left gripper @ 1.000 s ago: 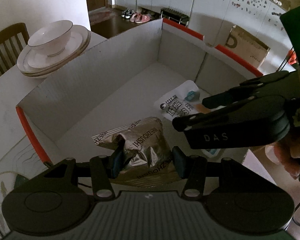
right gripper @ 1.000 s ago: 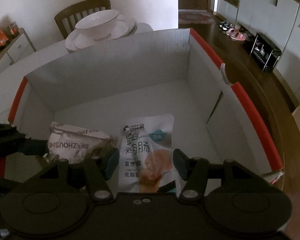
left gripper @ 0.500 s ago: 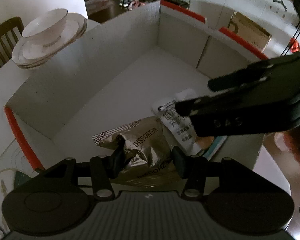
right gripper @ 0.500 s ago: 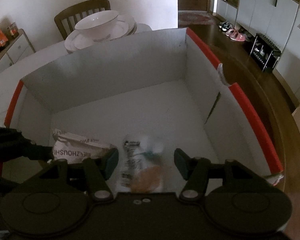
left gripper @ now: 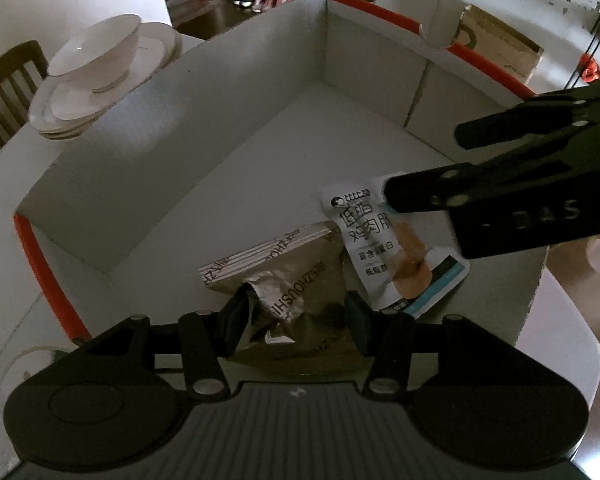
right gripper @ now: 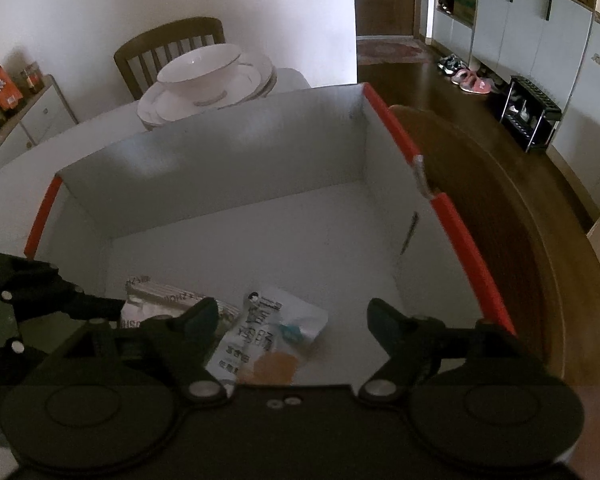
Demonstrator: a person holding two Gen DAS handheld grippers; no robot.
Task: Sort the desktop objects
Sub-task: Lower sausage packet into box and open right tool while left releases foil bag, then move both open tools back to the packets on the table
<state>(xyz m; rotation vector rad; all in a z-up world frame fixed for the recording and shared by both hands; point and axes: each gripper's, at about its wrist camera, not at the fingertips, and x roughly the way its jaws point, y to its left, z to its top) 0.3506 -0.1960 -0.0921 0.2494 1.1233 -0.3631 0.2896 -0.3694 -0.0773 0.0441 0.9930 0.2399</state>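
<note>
A white cardboard box [left gripper: 236, 148] with orange rim strips holds two snack packs. A crumpled silver pouch [left gripper: 292, 284] lies in the near corner, between the open jaws of my left gripper [left gripper: 294, 318]; whether the pads touch it I cannot tell. A white chicken-sausage packet [left gripper: 384, 248] lies beside it on the box floor. My right gripper [right gripper: 292, 326] is open above the packet [right gripper: 268, 340], which lies loose below it. The silver pouch also shows in the right wrist view [right gripper: 156, 304]. The right gripper's body [left gripper: 520, 188] hangs over the box's right side.
A bowl on stacked plates [left gripper: 100, 68] stands behind the box on the white table [left gripper: 4, 176]; it also shows in the right wrist view [right gripper: 208, 80]. A wooden chair [right gripper: 168, 52] is beyond. The table's edge and dark floor [right gripper: 500, 208] lie to the right.
The right gripper's jaws have spread and it has pulled back and up; the white packet now lies loose on the box floor. The left gripper has risen a little over the silver pouch.
</note>
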